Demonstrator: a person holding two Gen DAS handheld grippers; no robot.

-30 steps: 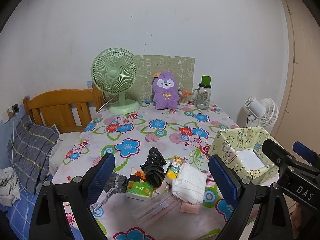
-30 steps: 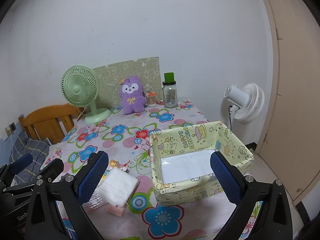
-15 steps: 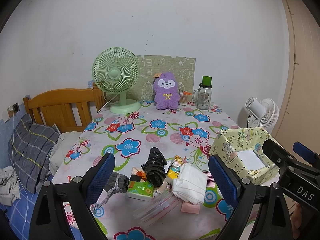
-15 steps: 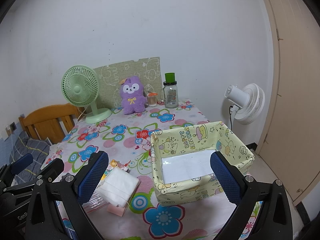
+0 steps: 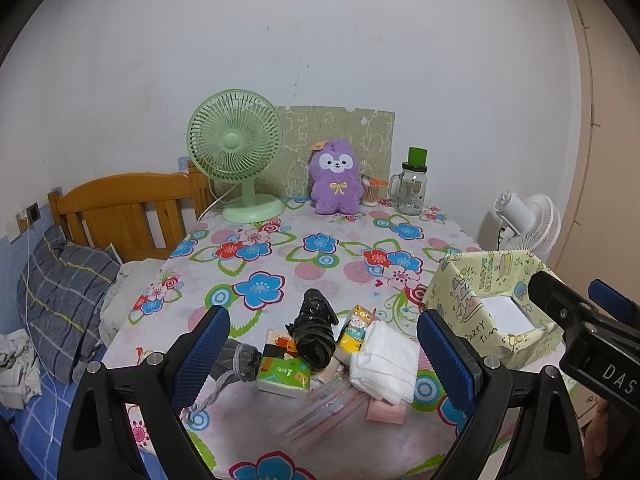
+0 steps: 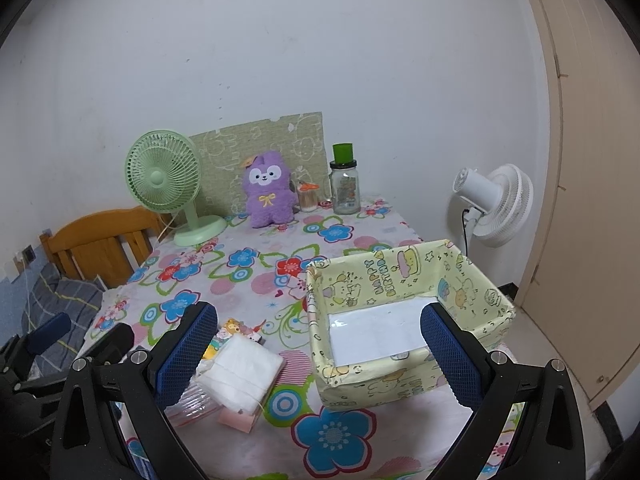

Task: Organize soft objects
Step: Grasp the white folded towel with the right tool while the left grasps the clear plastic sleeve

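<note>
Both grippers hover above the near edge of a table (image 5: 280, 248) covered in glossy floral oilcloth: blue, red, pink flowers on white. Left gripper (image 5: 322, 354) has its two blue, mesh-textured pads spread wide with nothing between them. Right gripper (image 6: 316, 354) is the same: two blue pads wide apart, holding nothing.

The soft things sit in one loose pile at the near edge, in front of the left gripper:
- 1 folded white cloth (image 5: 384, 364), soft and quilted-looking, roughly square; it lies on top of a small pink flat block (image 5: 386, 412).
- 1 crumpled black plastic bag (image 5: 314, 334), shiny and wrinkled, standing up as a lump.
- 1 green tissue pack (image 5: 284, 376), rectangular, glossy wrapper.
- 1 yellow cartoon-print pack (image 5: 354, 328), small, touching the white cloth's left side.
- 1 grey drawstring pouch (image 5: 236, 362), matte fabric, cord trailing toward the table edge.
- Clear zip bags (image 5: 320, 404) lying flat under the pile; count unclear.

To the right of the pile is 1 open box (image 6: 404, 320) wrapped in pale yellow cartoon paper, rectangular, with a white sheet on its floor and nothing else inside. Pile and box are near each other but not touching.

At the far edge by the wall:
- 1 green plastic desk fan (image 5: 236, 160), round grille.
- 1 fuzzy purple plush (image 5: 336, 180), upright.
- 1 glass mug jar with green lid (image 5: 412, 188).
- 1 small jar of cotton swabs (image 5: 370, 194).
- 1 green patterned mat (image 5: 340, 136) leaning on the wall.

Off the table: 1 white floor fan (image 6: 496, 204), a wooden headboard (image 5: 120, 212), and a grey plaid pillow (image 5: 60, 284).
</note>
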